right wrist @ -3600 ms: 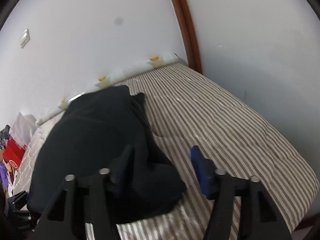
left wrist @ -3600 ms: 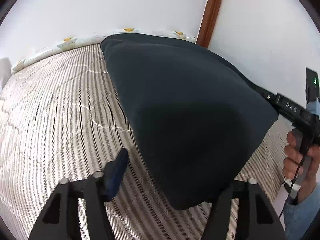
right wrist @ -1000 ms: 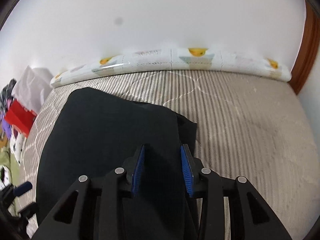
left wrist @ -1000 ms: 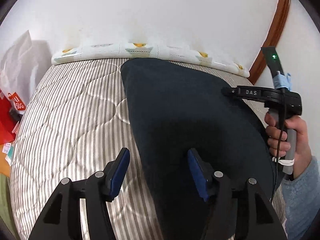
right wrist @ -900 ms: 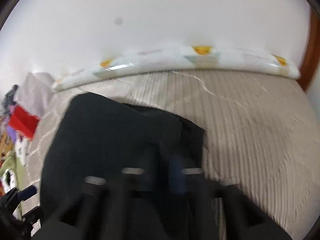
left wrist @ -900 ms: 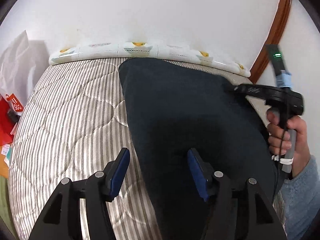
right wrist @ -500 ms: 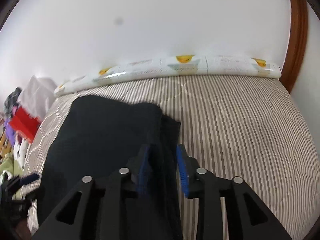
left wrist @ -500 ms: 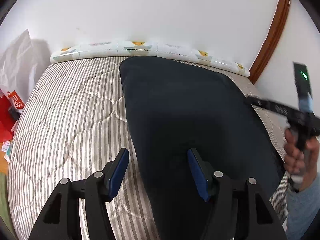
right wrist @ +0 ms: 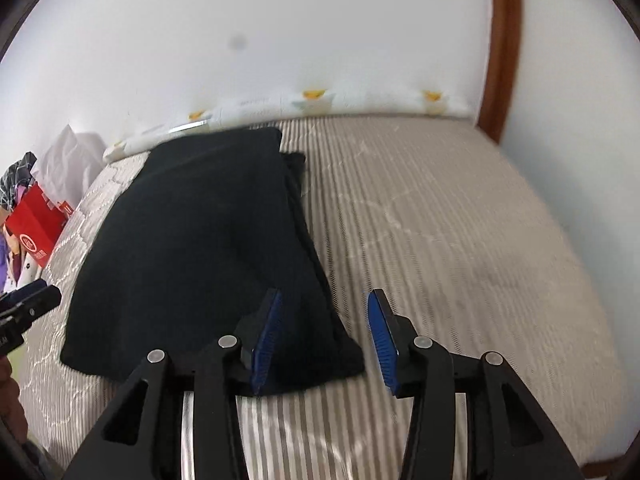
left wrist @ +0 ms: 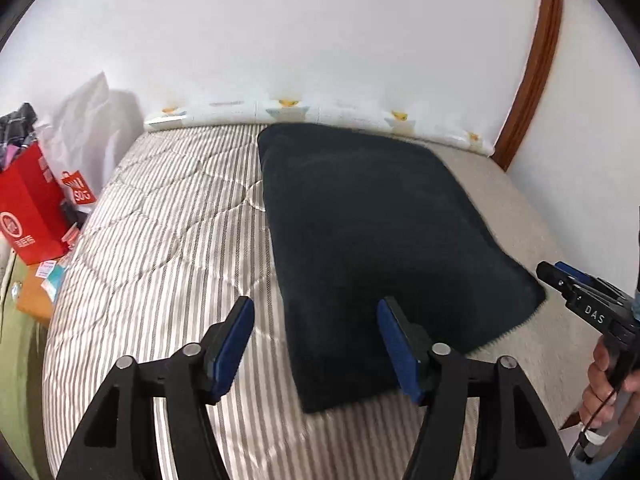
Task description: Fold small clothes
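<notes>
A dark navy garment (left wrist: 372, 236) lies folded flat on the striped mattress (left wrist: 160, 240). My left gripper (left wrist: 314, 336) hovers over its near left corner, jaws opening, with nothing pressed between the blue pads. In the right wrist view the same garment (right wrist: 200, 248) has a thicker layered right edge. My right gripper (right wrist: 324, 334) stands over its near right corner with jaws opening, and the pads do not touch the cloth. The right gripper (left wrist: 588, 304) also shows at the left view's right edge, held by a hand.
A white bolster with yellow prints (left wrist: 360, 114) runs along the wall at the bed's far side. A red paper bag (left wrist: 28, 208) and other clutter sit on the floor left of the bed. A brown door frame (left wrist: 532, 64) stands at the far right corner.
Both grippers have drawn back toward the near edge of the garment. The right gripper's jaws have widened and let go of the cloth edge. The garment now lies flat.
</notes>
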`<state>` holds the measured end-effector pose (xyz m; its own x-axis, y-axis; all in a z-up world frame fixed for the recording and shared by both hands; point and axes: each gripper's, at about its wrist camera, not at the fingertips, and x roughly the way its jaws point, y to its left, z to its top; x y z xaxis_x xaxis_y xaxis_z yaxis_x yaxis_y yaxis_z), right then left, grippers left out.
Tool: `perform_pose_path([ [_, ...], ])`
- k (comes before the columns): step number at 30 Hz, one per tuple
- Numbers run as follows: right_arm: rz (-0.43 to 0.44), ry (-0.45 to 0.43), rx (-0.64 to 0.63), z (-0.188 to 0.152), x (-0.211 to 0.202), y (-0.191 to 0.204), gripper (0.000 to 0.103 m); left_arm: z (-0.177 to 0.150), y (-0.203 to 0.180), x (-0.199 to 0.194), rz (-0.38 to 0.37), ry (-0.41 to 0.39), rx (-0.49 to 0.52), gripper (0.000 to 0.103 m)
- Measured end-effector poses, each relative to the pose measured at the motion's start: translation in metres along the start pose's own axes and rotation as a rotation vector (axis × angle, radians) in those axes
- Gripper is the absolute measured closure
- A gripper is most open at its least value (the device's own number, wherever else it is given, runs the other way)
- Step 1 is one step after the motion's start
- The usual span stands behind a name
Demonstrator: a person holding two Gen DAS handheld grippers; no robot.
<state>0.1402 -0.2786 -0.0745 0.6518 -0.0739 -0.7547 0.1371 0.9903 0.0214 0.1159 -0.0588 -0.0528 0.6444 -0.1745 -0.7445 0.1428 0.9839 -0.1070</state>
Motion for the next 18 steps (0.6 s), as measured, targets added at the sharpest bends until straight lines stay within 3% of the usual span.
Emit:
perform_pose_path([
  [5, -0.022, -0.057, -0.016, -0.009, -0.061, 0.003, 0.041, -0.018, -0.022, -0.051, 0.028, -0.083, 0.025, 0.024],
  [10, -0.047, -0.129, -0.039, -0.028, -0.118, 0.009, 0.030, -0.035, -0.036, -0.090, 0.049, -0.123, 0.034, 0.020],
  [12, -0.058, -0.134, -0.030, -0.039, -0.135, 0.009, 0.016, -0.040, -0.040, -0.102, 0.053, -0.131, 0.037, 0.017],
  [18, -0.122, -0.146, -0.033, -0.066, -0.166, 0.008, 0.005, -0.056, -0.055, -0.129, 0.069, -0.162, 0.068, 0.015],
])
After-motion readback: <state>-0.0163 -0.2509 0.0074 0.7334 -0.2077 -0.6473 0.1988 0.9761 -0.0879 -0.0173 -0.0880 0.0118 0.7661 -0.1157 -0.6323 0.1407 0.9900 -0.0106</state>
